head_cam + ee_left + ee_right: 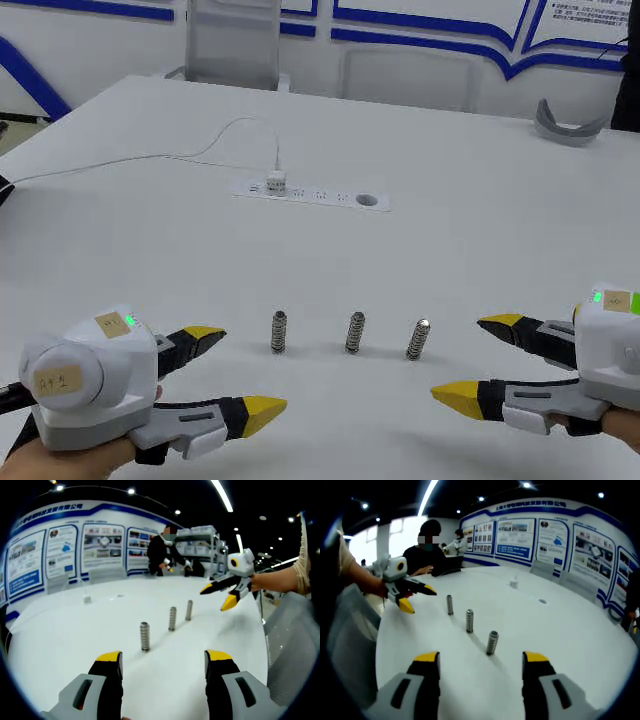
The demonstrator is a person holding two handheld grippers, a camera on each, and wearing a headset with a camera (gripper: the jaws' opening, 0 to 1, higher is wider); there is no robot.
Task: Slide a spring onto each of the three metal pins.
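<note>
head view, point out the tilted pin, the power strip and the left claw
tilted pin (418, 341), head view, on its spring coils midway up
power strip (312, 194), head view, on its white top face
left claw (255, 367), head view, midway between its yellow tips

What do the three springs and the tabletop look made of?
Left spring, middle spring, right spring: likely steel wire, grey coils with a dull sheen. Tabletop: smooth matte white, perhaps laminate or painted board.

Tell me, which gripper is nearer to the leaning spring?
Right. The right gripper sits just right of the leaning spring; the left gripper lies beyond the left-end spring.
</note>
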